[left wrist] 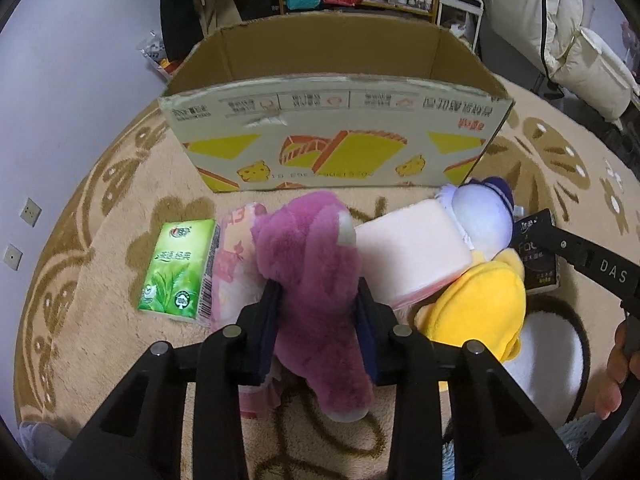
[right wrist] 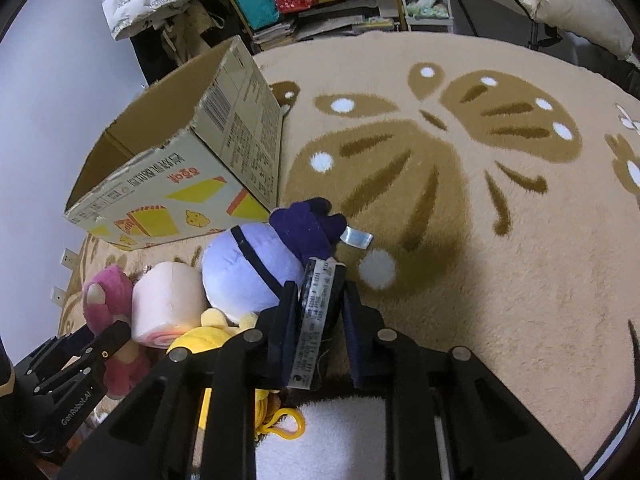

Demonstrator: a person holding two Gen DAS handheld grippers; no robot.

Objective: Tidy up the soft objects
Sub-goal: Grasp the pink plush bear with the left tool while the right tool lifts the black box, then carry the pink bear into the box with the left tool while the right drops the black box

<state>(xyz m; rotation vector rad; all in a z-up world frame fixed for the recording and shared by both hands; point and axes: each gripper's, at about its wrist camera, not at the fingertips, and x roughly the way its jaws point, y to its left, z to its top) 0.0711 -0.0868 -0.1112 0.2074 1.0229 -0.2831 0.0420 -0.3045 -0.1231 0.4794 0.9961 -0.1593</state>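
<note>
Two grippers on a beige patterned rug (right wrist: 500,240). Left gripper (left wrist: 318,320) jaws narrowed, pads pressing both flanks of pink plush bear (left wrist: 312,264). Just left of its fingers: pink-wrapped pack (left wrist: 232,264), then green tissue pack (left wrist: 176,268). Just right: pink paper roll (left wrist: 412,256), yellow plush (left wrist: 480,304), white-and-purple plush (left wrist: 486,216). Beyond the fingertips: open cardboard box (left wrist: 336,136). Right gripper (right wrist: 322,308) nearly closed, clamping black tissue pack (right wrist: 316,320) edge-on; white-and-purple plush touches its left finger
</note>
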